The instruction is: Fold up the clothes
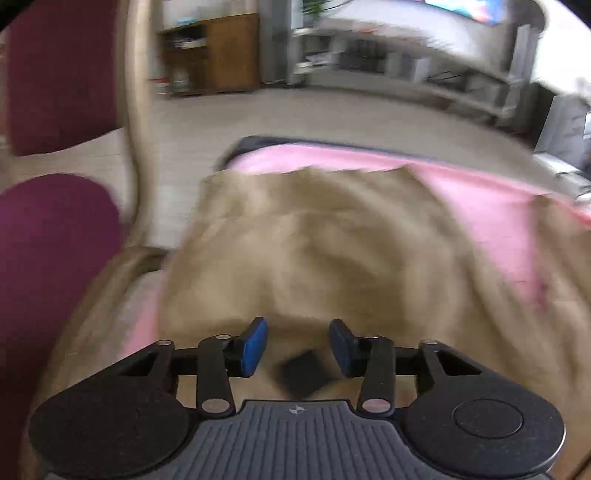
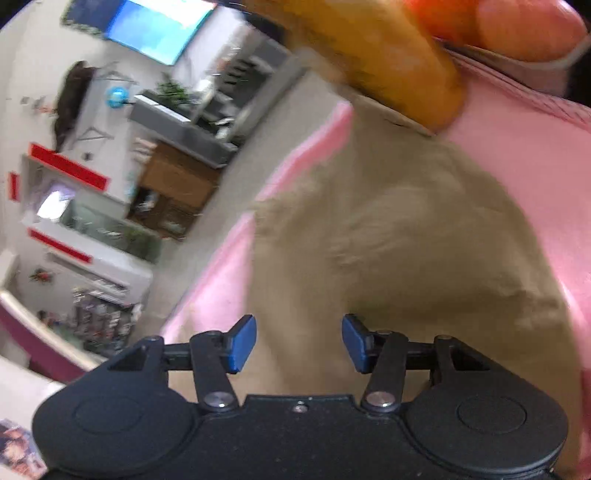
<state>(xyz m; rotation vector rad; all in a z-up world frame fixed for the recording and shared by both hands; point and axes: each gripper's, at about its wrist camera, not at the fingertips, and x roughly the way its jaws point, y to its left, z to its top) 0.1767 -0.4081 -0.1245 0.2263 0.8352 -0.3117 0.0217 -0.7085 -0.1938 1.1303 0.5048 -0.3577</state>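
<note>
A tan garment (image 1: 314,251) lies rumpled on a table under a pink cloth (image 1: 491,218). It also shows in the right wrist view (image 2: 388,229) on the same pink cloth (image 2: 517,155). My left gripper (image 1: 298,347) hovers just over the garment's near part with its blue pads apart and nothing between them; a small dark patch (image 1: 301,373) on the garment lies below the gap. My right gripper (image 2: 299,343) is open over the tan garment, empty. Both views are blurred by motion.
A maroon chair (image 1: 55,236) with a beige frame stands at the left of the table. A banana (image 2: 388,55) and orange fruit (image 2: 524,29) sit on the table's far part. Shelves and cabinets line the room behind (image 1: 214,51).
</note>
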